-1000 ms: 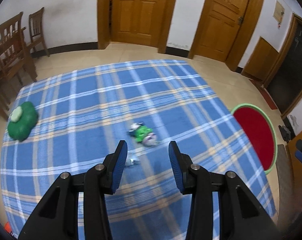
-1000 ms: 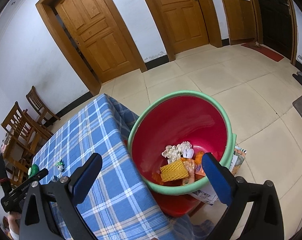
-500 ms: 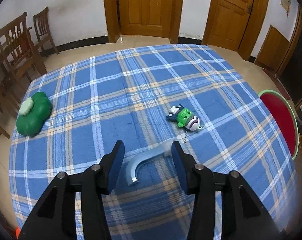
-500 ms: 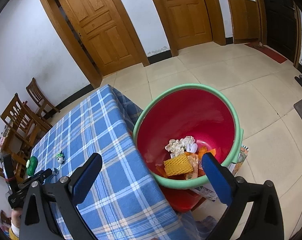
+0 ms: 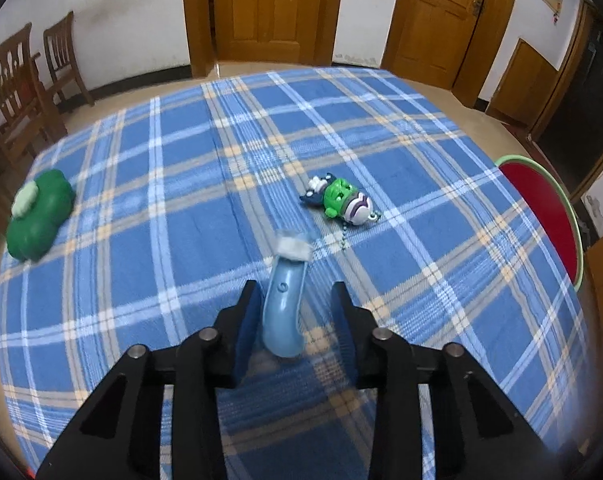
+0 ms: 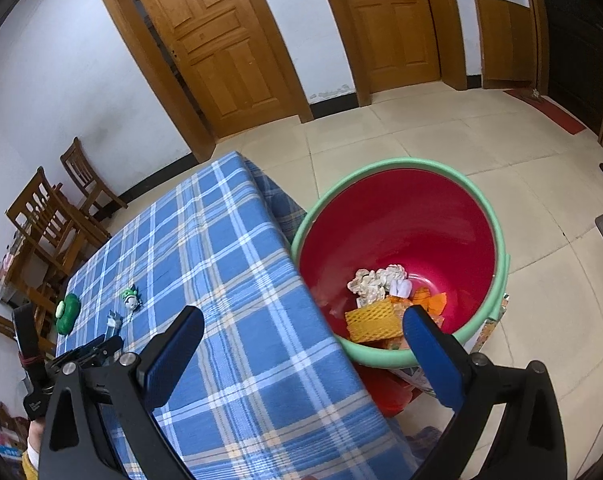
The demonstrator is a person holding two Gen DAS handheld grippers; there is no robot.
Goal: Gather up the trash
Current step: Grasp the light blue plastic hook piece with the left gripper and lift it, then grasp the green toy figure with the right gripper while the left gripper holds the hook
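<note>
A curved light-blue plastic piece with a white end point(image 5: 284, 304) lies on the blue plaid tablecloth point(image 5: 181, 208) between the open fingers of my left gripper point(image 5: 295, 304); the fingers stand apart from it on the right side and close on the left. My right gripper point(image 6: 301, 340) is wide open and empty, held above the table edge and the red bin with a green rim point(image 6: 397, 240). The bin holds crumpled paper and yellow foam netting point(image 6: 375, 322). The bin's rim also shows in the left wrist view point(image 5: 557, 196).
A green and purple toy figure point(image 5: 341, 200) lies past the blue piece. A green clover-shaped case point(image 5: 37, 216) lies at the table's left edge. Wooden chairs point(image 5: 17, 92) stand left of the table. Wooden doors point(image 6: 229, 48) line the far wall.
My left gripper has moved forward over the blue piece, which now lies lengthwise between its fingers. My right gripper has drifted slightly over the bin, still open.
</note>
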